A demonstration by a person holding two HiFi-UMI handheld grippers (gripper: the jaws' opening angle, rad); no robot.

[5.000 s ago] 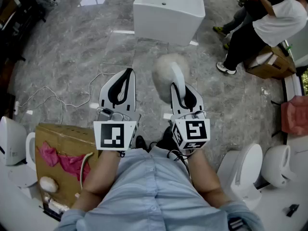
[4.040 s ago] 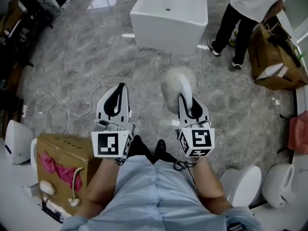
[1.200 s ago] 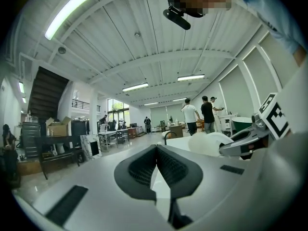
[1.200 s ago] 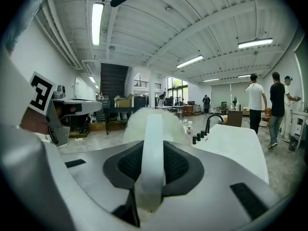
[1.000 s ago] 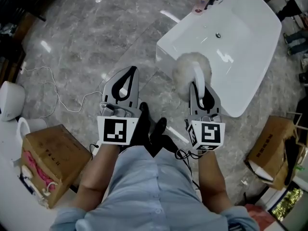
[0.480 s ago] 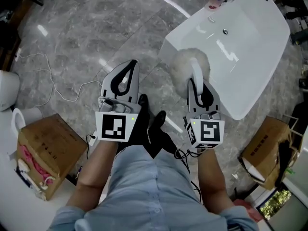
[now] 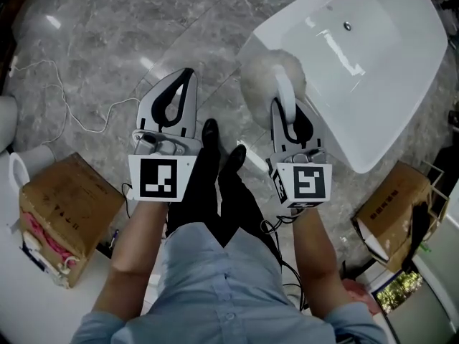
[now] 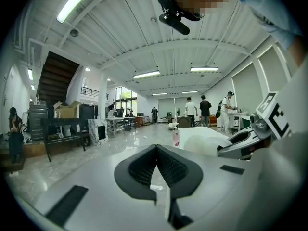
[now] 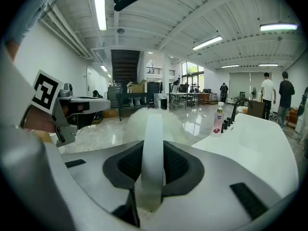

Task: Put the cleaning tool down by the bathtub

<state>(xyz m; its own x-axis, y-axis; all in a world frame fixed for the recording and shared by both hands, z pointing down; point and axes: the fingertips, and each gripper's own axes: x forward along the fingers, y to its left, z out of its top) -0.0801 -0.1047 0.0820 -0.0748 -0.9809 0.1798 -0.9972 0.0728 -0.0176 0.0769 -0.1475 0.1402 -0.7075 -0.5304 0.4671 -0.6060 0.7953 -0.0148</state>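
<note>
Two grippers up, one loaded: our right gripper (image 7: 285, 107) has its jaws clamped on the white handle of the cleaning tool (image 7: 267, 83). The left gripper (image 7: 184, 76) sits at 9 o'clock of it, tips together on nothing. We read the handle's long axis as running 6-to-12 along the right jaws, with the fluffy head sticking out past the tips at 12. The bathtub (image 7: 391, 74) lies at 1 to 2 o'clock from the right gripper, its near corner just beside the fluff in the head view, so the right hand is nearer. We judge the drop spot to be the marble floor (image 7: 93, 63) along the tub's near wall, below the tool; we'd lower it before letting go.
</note>
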